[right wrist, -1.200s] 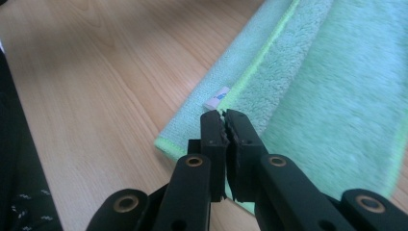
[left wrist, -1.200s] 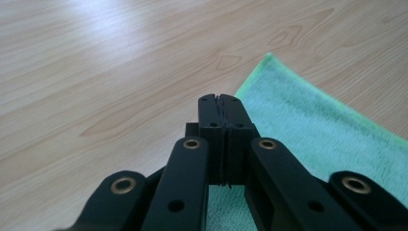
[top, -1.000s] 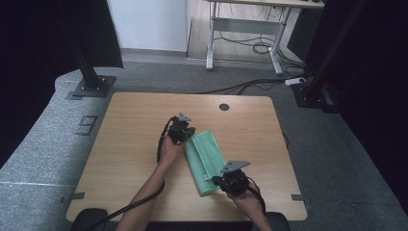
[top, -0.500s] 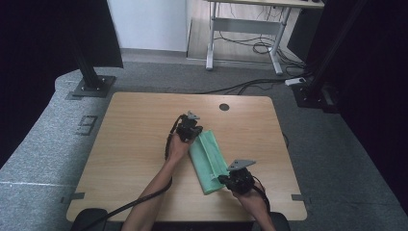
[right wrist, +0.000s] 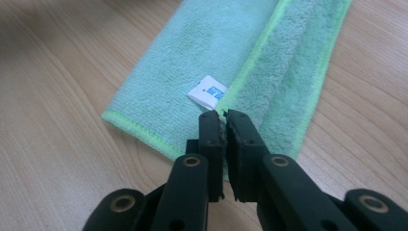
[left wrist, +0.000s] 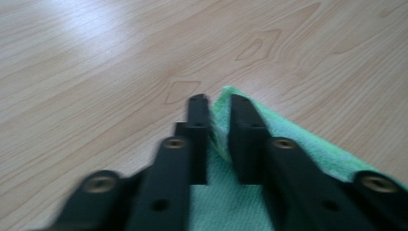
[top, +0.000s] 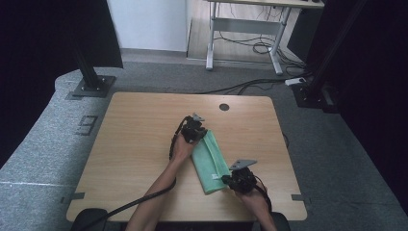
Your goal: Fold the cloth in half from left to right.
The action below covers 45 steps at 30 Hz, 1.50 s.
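A green towel (top: pixel 211 159) lies folded in a long strip on the wooden table (top: pixel 134 144). At its far end my left gripper (top: pixel 199 134) points down. In the left gripper view the towel (left wrist: pixel 288 139) runs under the left gripper (left wrist: pixel 220 103). Its jaws have just been opening, and a raised towel edge stands loose in the narrow gap. At the near end my right gripper (top: pixel 226 179) is shut on the towel. The right gripper view shows the right gripper (right wrist: pixel 220 115) pinching the towel's (right wrist: pixel 192 57) upper hem beside a white label (right wrist: pixel 208 91).
A round cable hole (top: pixel 223 107) sits near the table's far edge. Black stand bases rest on the floor at the back left (top: pixel 91 86) and back right (top: pixel 312 94). The left gripper's cable (top: pixel 144 197) trails off the front edge.
My left gripper has shifted right with the towel's far end, and the towel now lies narrower. The right gripper moved slightly right at the near end.
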Available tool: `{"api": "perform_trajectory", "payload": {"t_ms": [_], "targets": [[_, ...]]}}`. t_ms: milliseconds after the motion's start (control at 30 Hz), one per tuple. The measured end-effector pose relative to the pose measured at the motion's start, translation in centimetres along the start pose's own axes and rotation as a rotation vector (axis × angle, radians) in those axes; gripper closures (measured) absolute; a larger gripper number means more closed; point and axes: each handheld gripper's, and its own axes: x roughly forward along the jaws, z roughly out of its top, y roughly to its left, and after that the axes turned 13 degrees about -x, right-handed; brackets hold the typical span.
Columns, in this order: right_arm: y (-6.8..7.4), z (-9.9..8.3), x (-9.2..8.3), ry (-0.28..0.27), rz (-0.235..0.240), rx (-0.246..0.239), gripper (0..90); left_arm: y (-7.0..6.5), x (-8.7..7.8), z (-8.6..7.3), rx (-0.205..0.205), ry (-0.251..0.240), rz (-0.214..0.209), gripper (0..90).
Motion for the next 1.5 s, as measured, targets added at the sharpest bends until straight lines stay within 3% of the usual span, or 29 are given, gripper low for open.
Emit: {"api": "perform_trajectory", "payload": {"t_ms": [133,333,533,633,867,1033,1267,1500], "targets": [[-0.2,0.0,-0.4,-0.012,-0.021,0.010,76.9,0.0,-0.8,0.5,-0.005,-0.028,-0.004,52.6],[-1.0,-0.3,-1.4,-0.044,-0.089,0.023,62.7,-0.4,-2.3,1.0,0.027,-0.042,-0.050,38.3],[-2.0,-0.7,-2.0,-0.067,-0.138,0.059,49.7,-0.6,-3.5,-0.8,0.032,-0.003,-0.079,27.6],[-2.0,-0.4,-1.8,-0.085,-0.126,0.060,42.1,-0.4,-3.8,-2.4,0.019,0.020,-0.086,21.4],[-1.3,0.5,0.5,-0.060,-0.086,0.014,36.8,-0.5,-4.3,-5.5,0.039,0.053,-0.050,15.8],[-2.1,-0.3,0.7,-0.026,-0.119,0.044,37.6,-1.2,-3.5,-6.7,0.123,0.083,0.019,14.4],[-4.1,-2.8,-0.4,0.046,-0.169,0.118,37.9,-1.1,-3.4,-6.7,0.115,0.078,0.019,14.4],[-4.0,-2.3,-1.3,-0.010,-0.182,0.109,36.6,-1.5,-4.5,-6.6,0.101,0.034,-0.015,14.2]]}}
